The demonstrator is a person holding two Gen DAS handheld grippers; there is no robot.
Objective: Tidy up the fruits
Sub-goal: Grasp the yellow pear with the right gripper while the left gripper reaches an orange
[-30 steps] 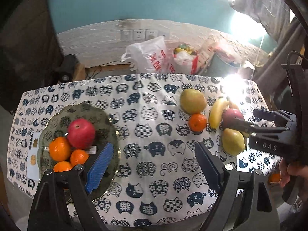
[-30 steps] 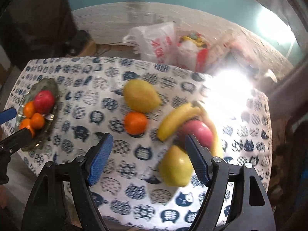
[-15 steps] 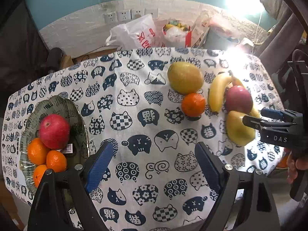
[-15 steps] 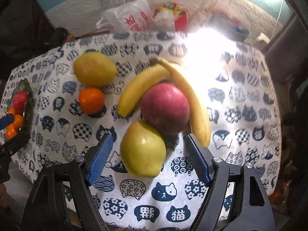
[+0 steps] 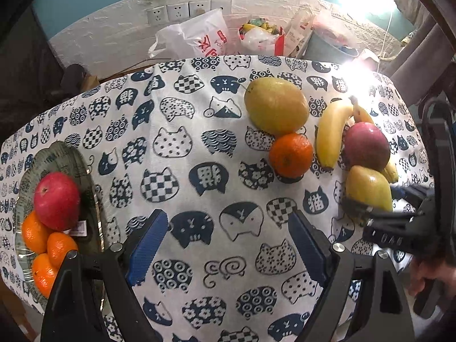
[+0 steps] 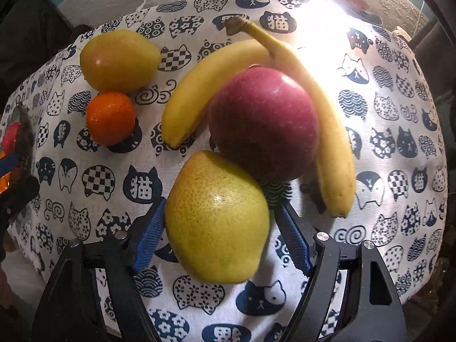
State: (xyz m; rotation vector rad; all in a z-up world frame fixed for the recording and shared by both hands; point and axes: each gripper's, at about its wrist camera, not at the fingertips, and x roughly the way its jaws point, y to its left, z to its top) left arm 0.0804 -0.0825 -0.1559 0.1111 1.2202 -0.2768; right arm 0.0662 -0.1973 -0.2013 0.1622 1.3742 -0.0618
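A yellow-green pear (image 6: 216, 222) lies on the cat-print tablecloth between the open fingers of my right gripper (image 6: 219, 236); the blue pads flank it, contact unclear. It also shows in the left wrist view (image 5: 367, 188). Behind it lie a red apple (image 6: 262, 125), two bananas (image 6: 216, 77), an orange (image 6: 111, 118) and a second pear (image 6: 118, 59). A glass plate (image 5: 65, 159) at the left holds a red apple (image 5: 57, 199) and three oranges (image 5: 45, 248). My left gripper (image 5: 225, 245) is open and empty above the cloth.
Plastic bags (image 5: 199, 37) and packets stand behind the table against a white brick wall with sockets (image 5: 182, 11). Bright glare covers the table's far right corner (image 6: 327, 14). The table's front edge is just below both grippers.
My right gripper has moved forward and down until the near pear sits between its fingers. My left gripper has moved closer to the table and rightward, away from the plate.
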